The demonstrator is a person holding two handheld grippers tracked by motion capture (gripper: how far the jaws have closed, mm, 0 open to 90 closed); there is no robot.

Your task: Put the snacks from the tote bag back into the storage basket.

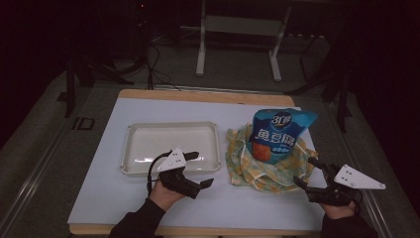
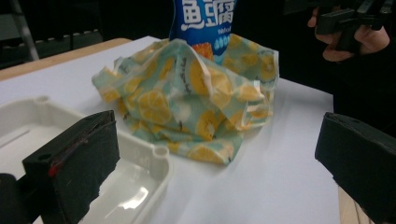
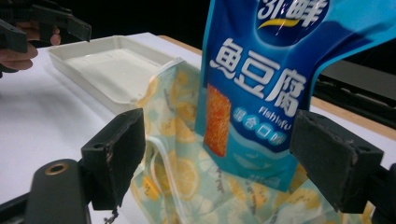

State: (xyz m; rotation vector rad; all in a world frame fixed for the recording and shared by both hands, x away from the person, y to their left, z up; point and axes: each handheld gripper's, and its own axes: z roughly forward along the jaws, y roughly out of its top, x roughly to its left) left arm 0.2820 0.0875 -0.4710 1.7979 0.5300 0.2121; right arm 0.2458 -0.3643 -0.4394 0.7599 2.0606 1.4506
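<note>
Found the blue pouch standing upright in the crumpled lemon-print bag, toward the right edge of the table, just beside the white tray but apart from it. Judged the pouch light, glossy and probably slippery, crinkly more than stiff, with soft contents that could be squashed by a hard pinch; best taken at the flat sealed top or along a side seam, not across the belly. Judged the bag limp and thin, likely to slump or drag along with the pouch unless pinned by its rim. Saw the left gripper near the front edge, by the tray's front right corner, jaws spread wide and holding nothing; saw the right gripper toward the front right corner, jaws equally wide and empty, aimed at the bag. Got the layout and the spacing between tray, bag and both hands from the high view. Got from the right gripper view the pouch's print up close and its lower part sunk inside the bag's mouth, framed between the open jaws. Got from the left gripper view the bag's folds and translucent sheen, plus its near corner lying close to the tray's rim.
</note>
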